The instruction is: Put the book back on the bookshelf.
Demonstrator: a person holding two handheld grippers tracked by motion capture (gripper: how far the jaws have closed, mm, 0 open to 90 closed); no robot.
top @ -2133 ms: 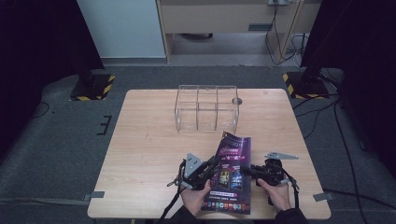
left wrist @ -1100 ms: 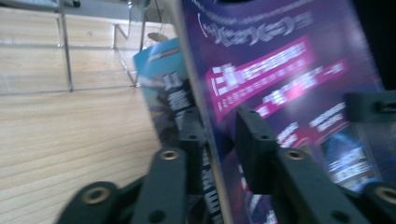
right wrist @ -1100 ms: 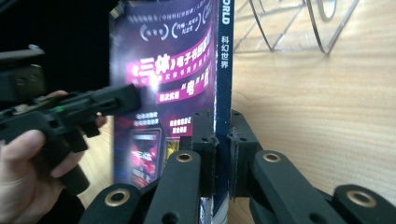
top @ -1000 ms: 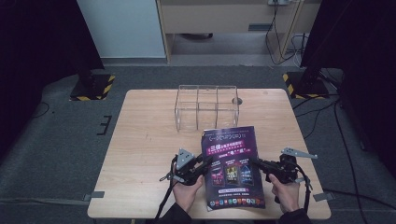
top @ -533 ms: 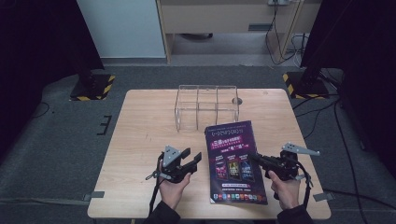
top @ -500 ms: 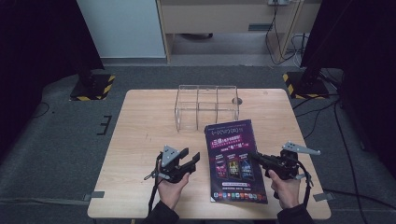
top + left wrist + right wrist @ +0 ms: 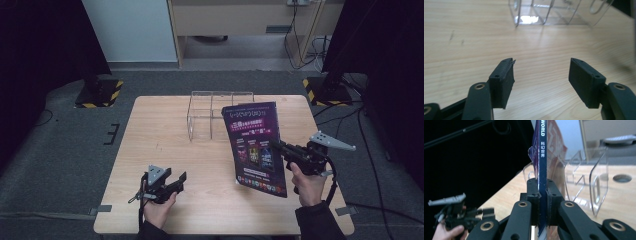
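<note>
My table is pale wood with a straight grain, standing on grey floor. A clear rack with open compartments sits on it toward the far edge. Near that rack, a round hole is cut through the top.

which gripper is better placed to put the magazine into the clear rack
Right. The right gripper is shut on the magazine spine, holding it upright beside the clear rack. The left gripper sits open and empty, low over the table, farther from the rack.
</note>
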